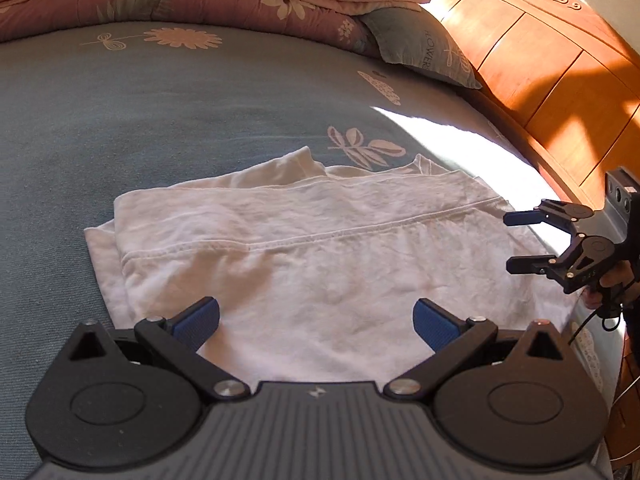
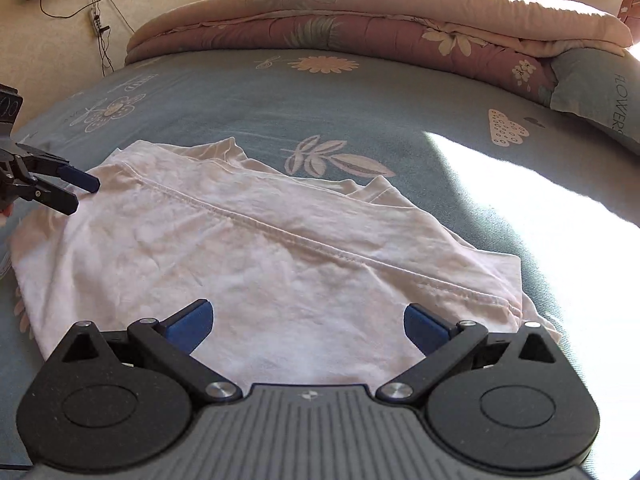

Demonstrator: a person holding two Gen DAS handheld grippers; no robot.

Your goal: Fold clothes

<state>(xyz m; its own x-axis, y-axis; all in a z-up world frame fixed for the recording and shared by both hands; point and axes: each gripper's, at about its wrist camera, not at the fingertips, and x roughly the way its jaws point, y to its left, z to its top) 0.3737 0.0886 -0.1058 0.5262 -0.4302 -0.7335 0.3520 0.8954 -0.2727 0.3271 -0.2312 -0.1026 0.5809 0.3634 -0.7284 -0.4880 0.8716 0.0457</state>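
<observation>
Your left tool (image 1: 316,326) is hanging wide over the near edge of the folded white garment (image 1: 304,256), holding nothing. Your right tool (image 2: 308,326) is also spreading wide and gripping nothing over that garment. It is lying flat on the blue bed sheet (image 1: 120,120); beyond it, a floral quilt (image 2: 360,28) is sitting folded.

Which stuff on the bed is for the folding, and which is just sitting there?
For the folding:
white shirt
left gripper
right gripper

Just sitting there:
floral quilt
pillow
blue bedsheet
wooden headboard
</observation>
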